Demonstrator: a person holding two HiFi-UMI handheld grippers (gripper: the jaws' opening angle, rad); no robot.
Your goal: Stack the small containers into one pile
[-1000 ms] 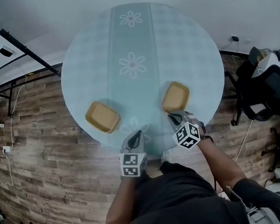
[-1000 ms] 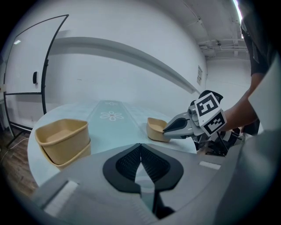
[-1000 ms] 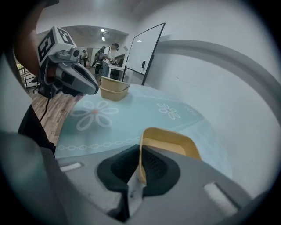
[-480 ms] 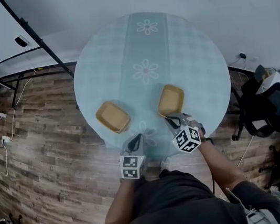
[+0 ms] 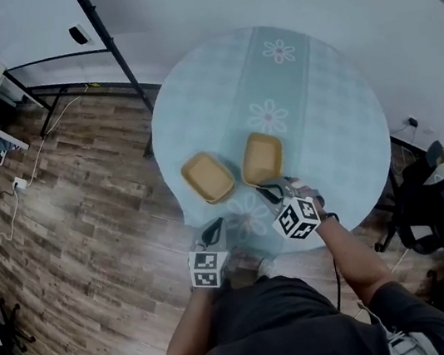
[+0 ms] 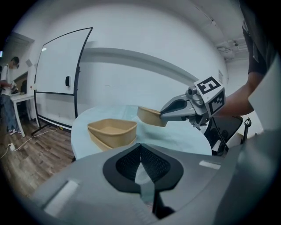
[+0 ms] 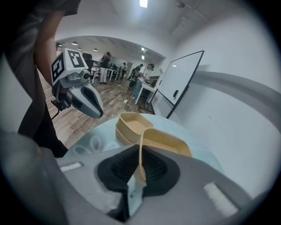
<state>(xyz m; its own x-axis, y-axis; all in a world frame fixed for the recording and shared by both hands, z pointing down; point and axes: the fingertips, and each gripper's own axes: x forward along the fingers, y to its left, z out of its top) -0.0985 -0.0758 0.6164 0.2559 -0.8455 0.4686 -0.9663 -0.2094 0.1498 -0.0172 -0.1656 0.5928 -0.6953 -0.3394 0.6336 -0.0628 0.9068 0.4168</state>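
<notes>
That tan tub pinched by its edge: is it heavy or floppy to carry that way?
Probably light: the right hand-held gripper carries the tan container by one thin rim alone. It seems fairly stiff, holding its shape without sagging. Gripped at one edge, it may tilt or swing.

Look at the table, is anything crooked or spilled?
One thing: the tan container pinched by its rim in the right claw is tipped and seems raised off the table, not sitting flat. The other container sits level beside it. Nothing looks spilled or broken.
</notes>
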